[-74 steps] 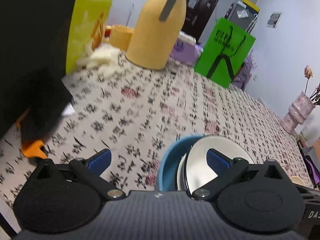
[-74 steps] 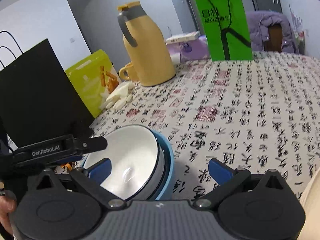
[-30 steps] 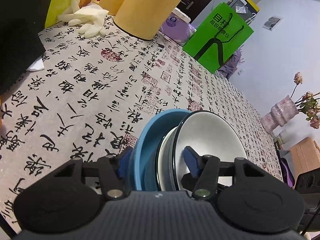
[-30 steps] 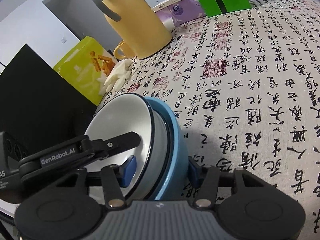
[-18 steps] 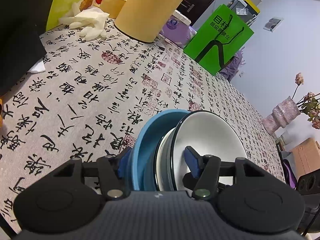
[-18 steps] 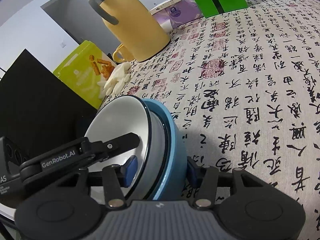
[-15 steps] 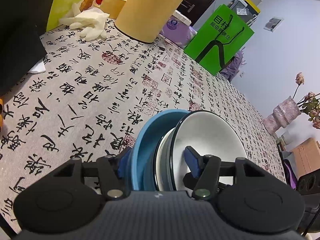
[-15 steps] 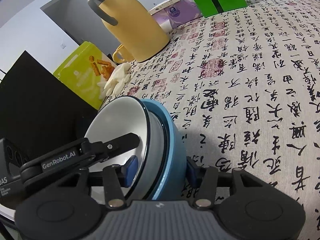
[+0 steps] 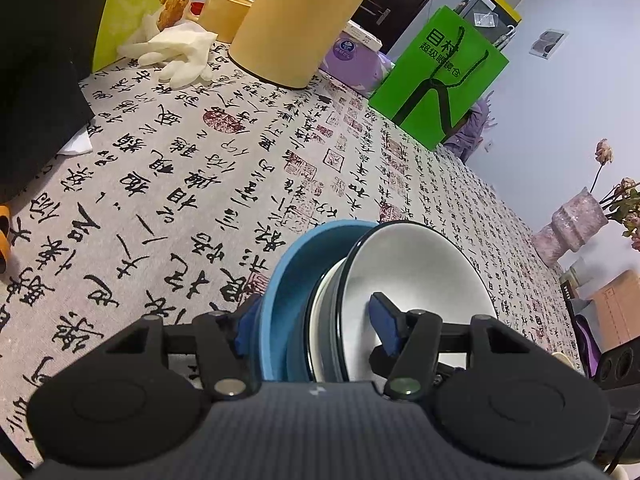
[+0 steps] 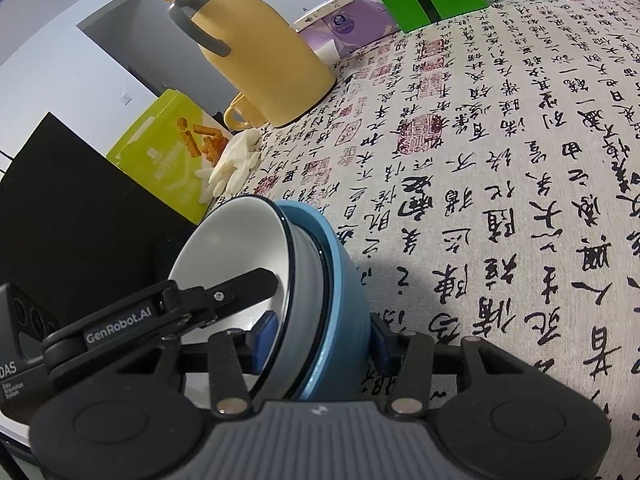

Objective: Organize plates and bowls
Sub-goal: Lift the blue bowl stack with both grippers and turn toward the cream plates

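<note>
Left wrist view shows the nested stack, a white dark-rimmed ceramic bowl (image 9: 416,268) seated in a blue round bowl (image 9: 292,280), tipped on edge at six o'clock above the calligraphy-printed tablecloth (image 9: 200,168). The left gripper (image 9: 312,324) pinches the stack's rim, one pad outside the blue wall, the other inside the white bowl. From the right wrist view, the right gripper (image 10: 320,336) clamps the opposite rim the same way.

Tilted this steeply, the white bowl could slide out of the blue one, or the glazed rims could slip if either grip loosens or the hands pull unevenly.

"GenRobot.AI" reads on the left gripper's finger. At one o'clock, a green paper bag (image 9: 440,76) carries Chinese characters; a yellow plastic thermos jug (image 9: 304,20) stands at twelve.
</note>
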